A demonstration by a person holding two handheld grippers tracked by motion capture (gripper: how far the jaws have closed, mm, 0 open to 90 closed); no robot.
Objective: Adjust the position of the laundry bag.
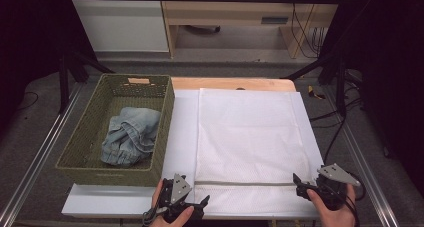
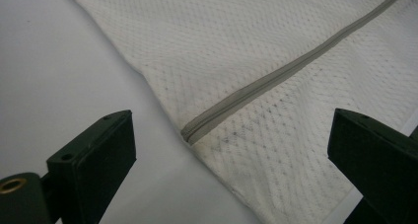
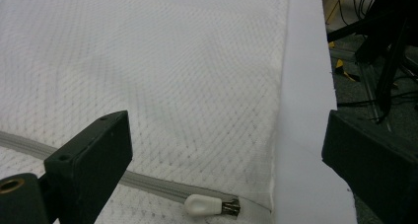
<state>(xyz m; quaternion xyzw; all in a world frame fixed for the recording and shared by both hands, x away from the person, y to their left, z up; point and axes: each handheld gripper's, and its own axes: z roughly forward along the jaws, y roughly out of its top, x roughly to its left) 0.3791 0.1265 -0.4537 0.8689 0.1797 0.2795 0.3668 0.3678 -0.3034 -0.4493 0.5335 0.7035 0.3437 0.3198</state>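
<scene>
- High view: a white mesh laundry bag [image 1: 247, 147] lies flat on the white-covered table [image 1: 182, 132], its grey zipper [image 1: 245, 183] running across near the person's edge. The left gripper [image 1: 204, 201] sits just off the bag's near-left corner and the right gripper [image 1: 298, 181] at the near-right corner by the zipper's end — both held in the person's hands, both with nothing in them. To the left of the bag stands a green woven basket [image 1: 165, 137] with a crumpled pair of blue jeans [image 1: 129, 136] inside.
- Left gripper view: the two black jaws stand wide apart and bare. Between and beyond them lies the corner of the mesh bag [image 2: 276, 61], where the closed end of the zipper [image 2: 256, 88] meets the bag's edge; the jaws do not touch the fabric here.
- Right gripper view: the jaws are likewise spread, gripping nothing. The zipper [image 3: 148, 182] runs in from the left and ends in a white pull tab [image 3: 202, 204] — lying on the mesh bag [image 3: 148, 76] close to its right edge, low between the jaws.
</scene>
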